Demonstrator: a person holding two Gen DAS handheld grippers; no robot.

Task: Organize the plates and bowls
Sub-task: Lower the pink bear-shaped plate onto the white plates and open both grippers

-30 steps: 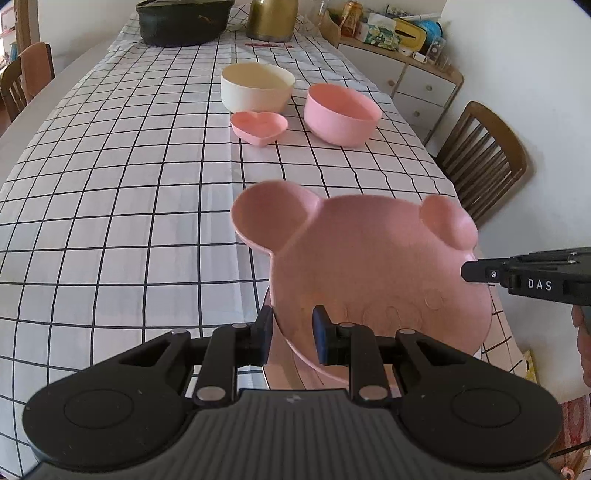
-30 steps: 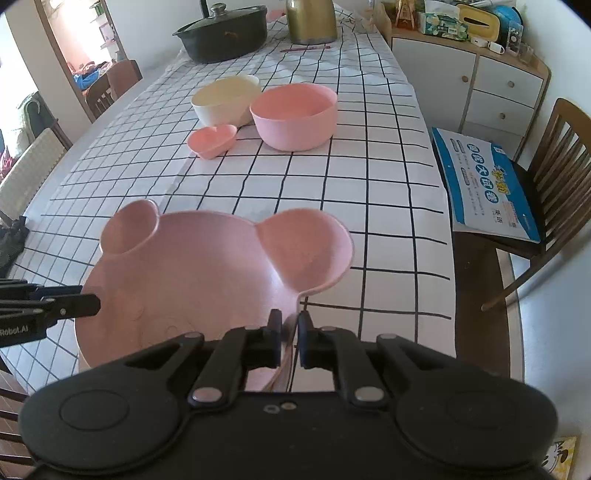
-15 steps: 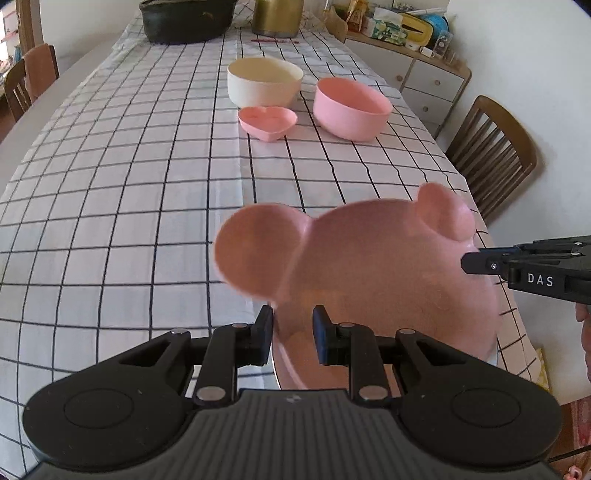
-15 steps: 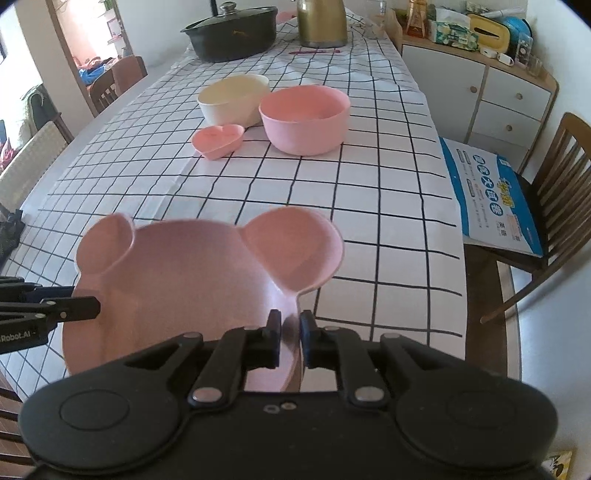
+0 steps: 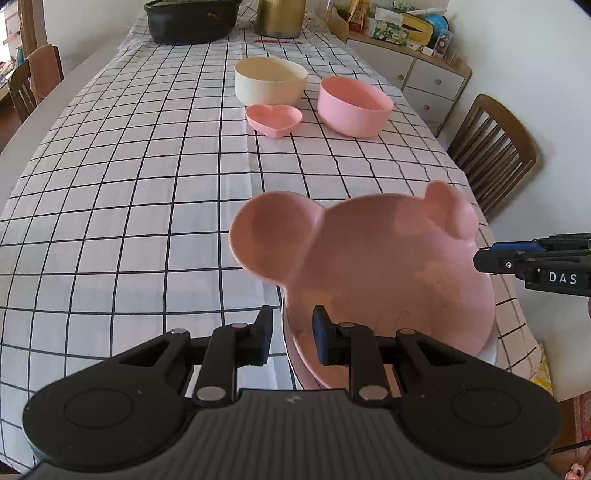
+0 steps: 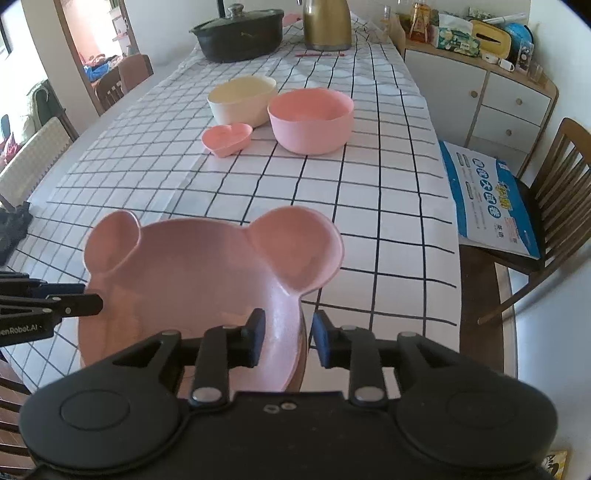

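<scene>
Pink bear-shaped plate (image 6: 177, 295) at near table (image 5: 110, 221) edge, empty. Right tool (image 6: 284, 338) just opened, plate rim loose between pads. Left tool (image 5: 291, 339) narrow, astride opposite rim; grip undeterminable. Cream bowl (image 5: 269, 85), pink bowl (image 5: 354, 107), heart dish (image 5: 273, 118) beyond, empty.

Checked-cloth table (image 5: 129, 184) with bowls (image 5: 354, 105), pot (image 5: 192, 20), kettle (image 5: 280, 16)

Pink bear plate (image 5: 388, 273), cream bowl (image 5: 269, 81), black-gridded white tablecloth (image 5: 129, 184)
</scene>
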